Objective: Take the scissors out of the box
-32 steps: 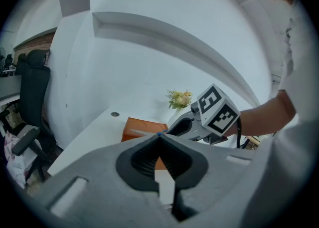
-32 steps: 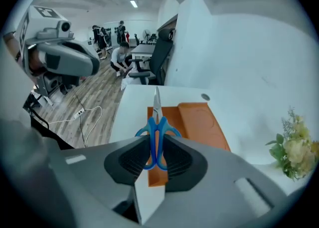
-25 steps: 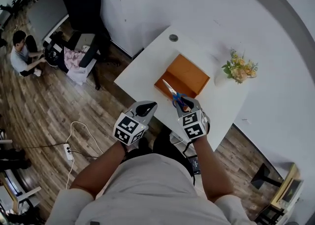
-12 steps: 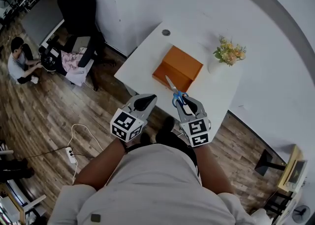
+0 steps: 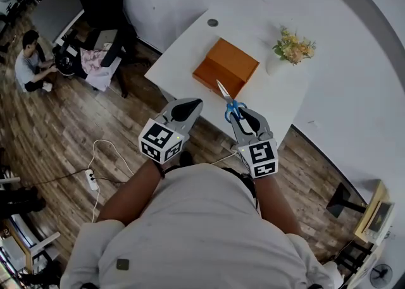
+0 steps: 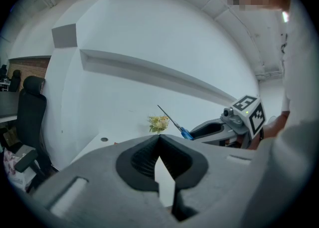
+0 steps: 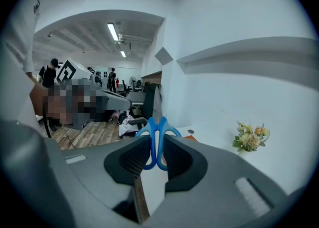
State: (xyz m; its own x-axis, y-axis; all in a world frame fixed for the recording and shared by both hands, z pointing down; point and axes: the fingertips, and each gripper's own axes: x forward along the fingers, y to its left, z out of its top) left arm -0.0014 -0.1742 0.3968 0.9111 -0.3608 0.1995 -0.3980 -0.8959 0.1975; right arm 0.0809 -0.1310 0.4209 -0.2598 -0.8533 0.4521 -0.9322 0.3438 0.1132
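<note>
The scissors (image 5: 228, 98), blue-handled with silver blades, hang in the air over the table's near edge, blades pointing toward the orange box (image 5: 226, 66). My right gripper (image 5: 240, 116) is shut on their handles; in the right gripper view the blue loops (image 7: 157, 137) sit pinched between the pads. My left gripper (image 5: 190, 105) hovers beside it at the left, shut and empty, its tips (image 6: 160, 139) meeting. From the left gripper view the scissors (image 6: 174, 123) stick up out of the right gripper (image 6: 214, 129). The box sits on the white table (image 5: 183, 60).
A small bunch of flowers (image 5: 292, 46) stands in a vase at the table's far right. A black chair (image 5: 104, 3) and a seated person (image 5: 28, 60) are to the left on the wooden floor. A power strip (image 5: 92, 183) with cable lies on the floor.
Both grippers have risen and drawn back from the box, the right one carrying the scissors. The box now lies farther ahead of the blades.
</note>
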